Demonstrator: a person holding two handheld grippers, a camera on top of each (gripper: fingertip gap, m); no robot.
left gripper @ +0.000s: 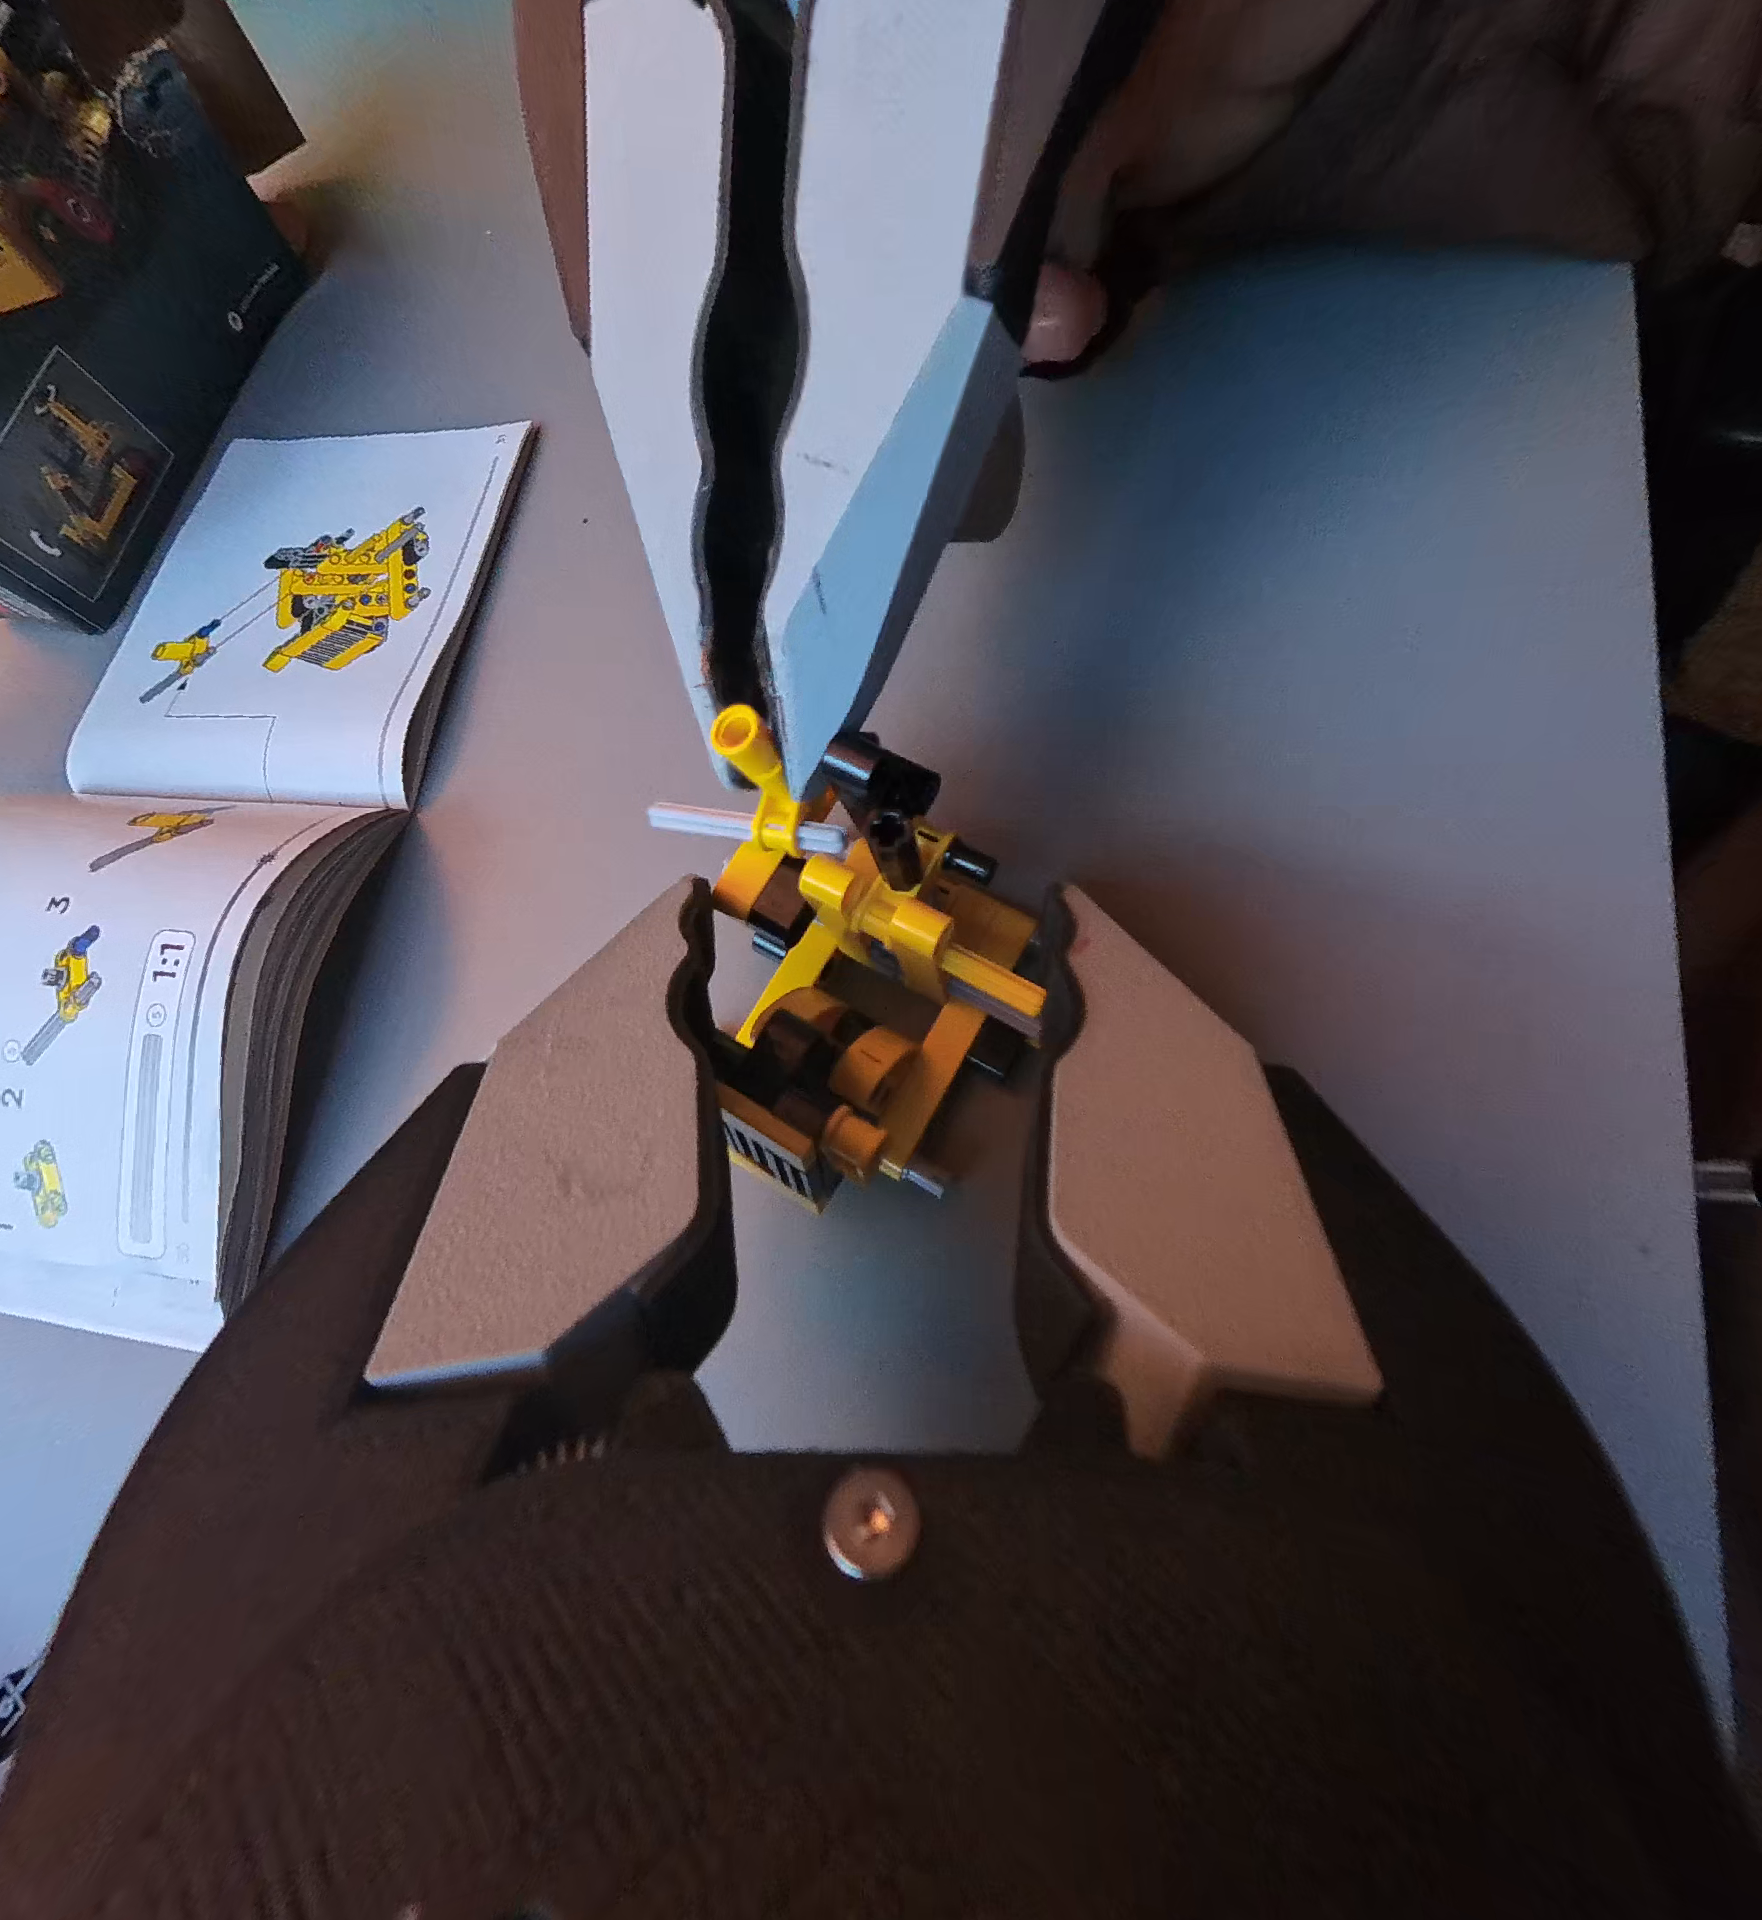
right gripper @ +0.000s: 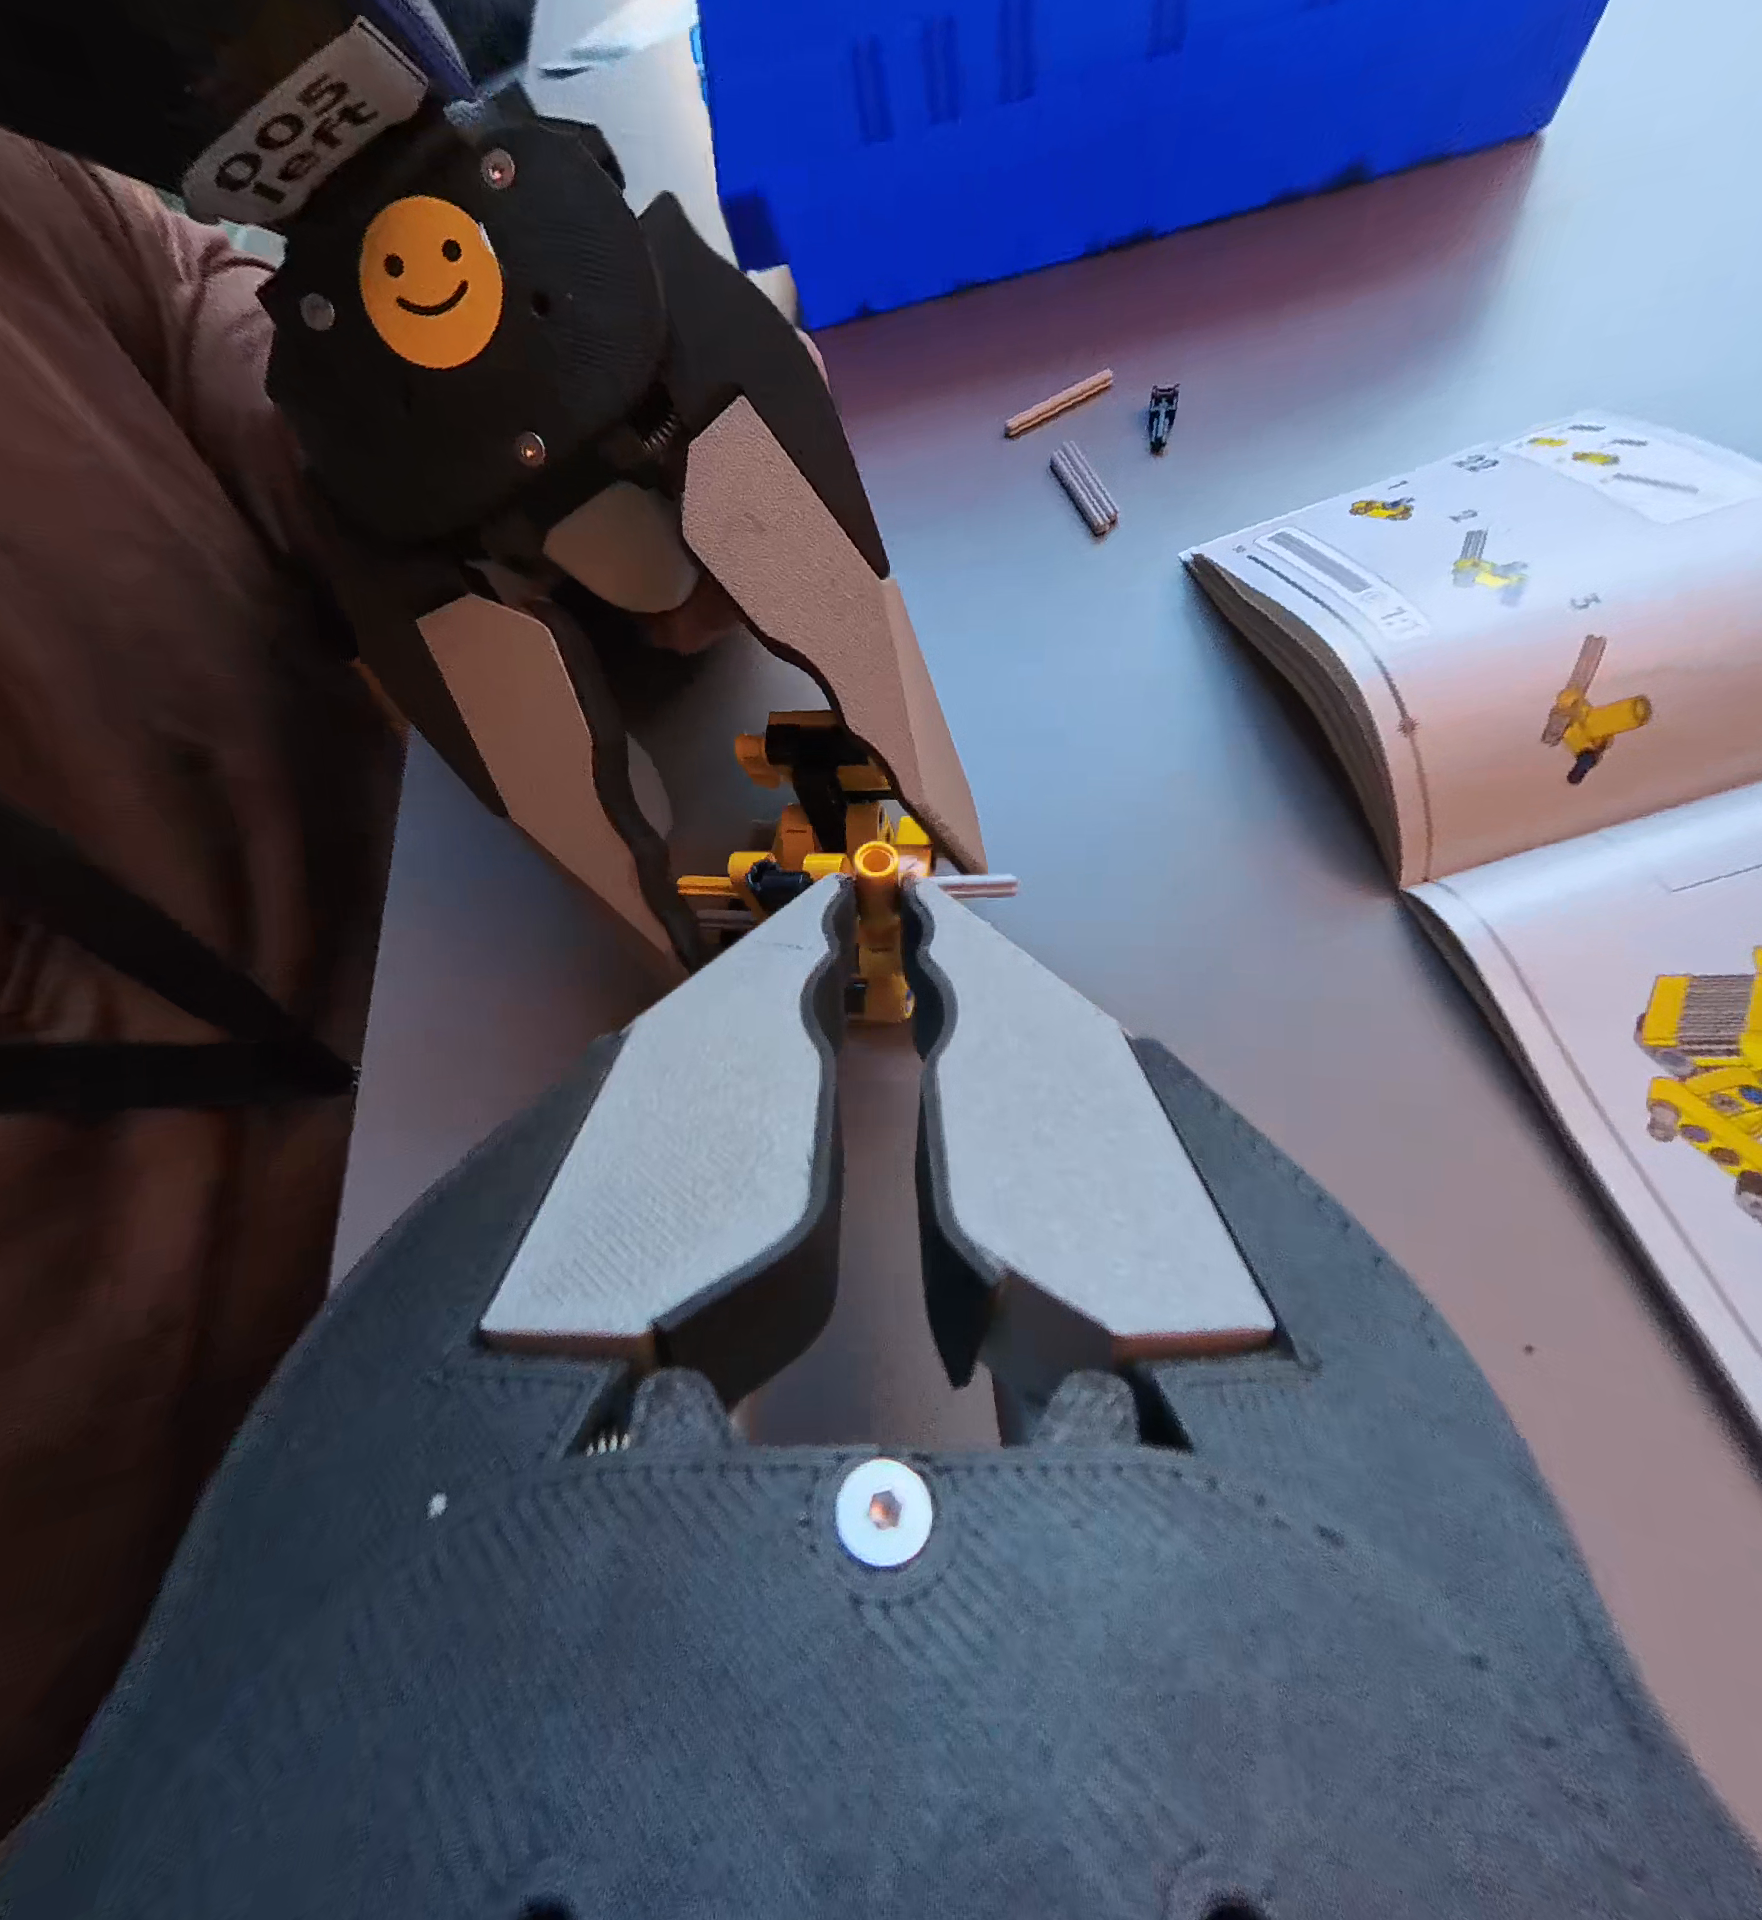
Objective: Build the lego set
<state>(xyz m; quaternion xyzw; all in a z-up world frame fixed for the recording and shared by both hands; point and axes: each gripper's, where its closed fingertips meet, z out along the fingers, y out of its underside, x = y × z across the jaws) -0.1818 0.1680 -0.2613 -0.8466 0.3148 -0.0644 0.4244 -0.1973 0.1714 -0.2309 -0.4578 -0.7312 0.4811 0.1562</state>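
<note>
At the far left of the left wrist view a dark set box (left gripper: 77,343) lies on the grey table (left gripper: 1324,727), and just right of it an open instruction booklet (left gripper: 233,831) shows yellow build diagrams. Right of the booklet, near the table's right edge, sits the yellow and black lego model (left gripper: 856,1018), its long axis running from near to far. The left gripper (left gripper: 877,997) brackets it with fingers spread wide, one on each flank; the left one stands a little off the model and whether the right one touches cannot be told. From the far side the right gripper (left gripper: 768,769) comes down with its fingers pinched nearly together on a small yellow connector piece (left gripper: 752,769), whose open tube end points up and to the left; a light grey axle (left gripper: 742,826) crosses it, running left to right, at the model's far end. In the right wrist view that connector (right gripper: 875,904) stands between the closed fingertips, tube mouth toward the camera. Farther right lie loose axles (right gripper: 1083,488), a small black pin (right gripper: 1163,416), a blue bin (right gripper: 1116,125) and the booklet.
</note>
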